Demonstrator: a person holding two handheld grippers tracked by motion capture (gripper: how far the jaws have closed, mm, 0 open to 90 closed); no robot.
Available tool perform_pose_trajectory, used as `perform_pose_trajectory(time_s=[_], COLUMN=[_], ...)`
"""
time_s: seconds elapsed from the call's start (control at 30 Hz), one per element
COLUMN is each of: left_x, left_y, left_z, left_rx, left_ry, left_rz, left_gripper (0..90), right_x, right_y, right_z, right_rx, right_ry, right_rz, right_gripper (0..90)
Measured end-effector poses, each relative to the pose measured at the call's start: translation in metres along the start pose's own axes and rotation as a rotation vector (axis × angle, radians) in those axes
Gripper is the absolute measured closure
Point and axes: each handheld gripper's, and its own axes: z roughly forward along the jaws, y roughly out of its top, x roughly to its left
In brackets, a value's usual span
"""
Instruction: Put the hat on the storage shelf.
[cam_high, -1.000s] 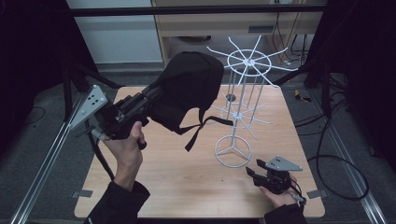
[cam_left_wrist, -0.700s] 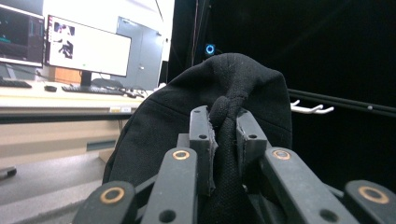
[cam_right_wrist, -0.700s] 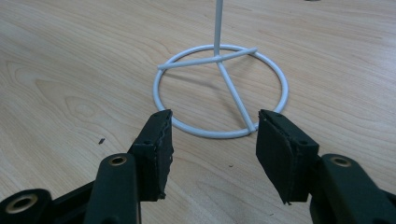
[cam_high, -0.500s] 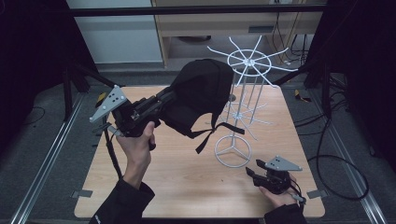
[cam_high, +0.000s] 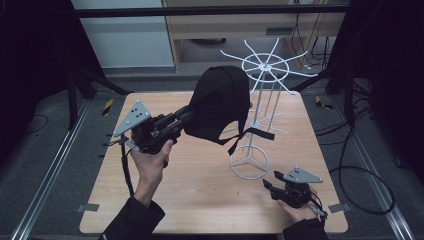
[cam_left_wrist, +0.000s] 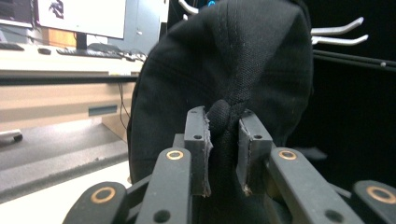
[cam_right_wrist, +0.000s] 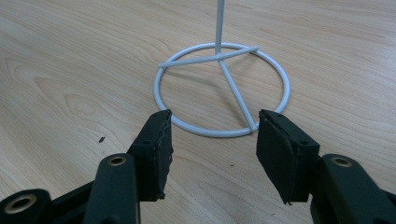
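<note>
Lowered toward the rack (cam_high: 260, 95), cap (cam_high: 220, 102) between left hand-held gripper (cam_high: 187, 117) pads.

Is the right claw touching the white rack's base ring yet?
Apart. The right gripper view shows the right claw open, bare table between its pads and the base ring.

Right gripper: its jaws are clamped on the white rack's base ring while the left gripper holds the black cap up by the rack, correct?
Not quite. The right gripper is open, its jaws apart just short of the base ring, as the right gripper view shows. The left gripper does hold the black cap by the rack.
</note>
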Motion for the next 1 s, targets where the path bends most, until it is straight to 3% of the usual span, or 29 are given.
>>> perform_pose_trajectory(time_s=[0.2, 0.33, 0.5, 0.63, 0.83, 1.0], left_x=[-0.002, -0.005, -0.004, 0.0, 0.01, 0.024], left_y=[-0.006, -0.009, -0.014, -0.022, -0.043, -0.073], left_z=[0.003, -0.001, -0.014, -0.03, -0.055, -0.068], left_rx=[0.033, 0.05, 0.054, 0.079, 0.14, 0.205], left_ry=[0.003, 0.015, 0.038, 0.087, 0.154, 0.188], left_rz=[0.016, 0.056, 0.072, 0.07, 0.078, 0.052], left_gripper=[65.7, 59.1, 48.4, 41.6, 36.6, 33.6], right_x=[0.0, 0.0, -0.001, -0.002, -0.002, -0.003], right_y=[0.0, 0.0, 0.0, 0.0, -0.001, -0.001], right_z=[0.0, 0.0, 0.0, -0.001, -0.001, -0.001], right_rx=[0.0, -0.001, -0.004, -0.007, -0.01, -0.01], right_ry=[-0.002, -0.003, -0.004, -0.008, -0.015, -0.024], right_rz=[0.0, 0.0, 0.005, 0.003, 0.011, 0.013], right_gripper=[45.5, 45.5, 45.1, 44.3, 42.9, 40.2])
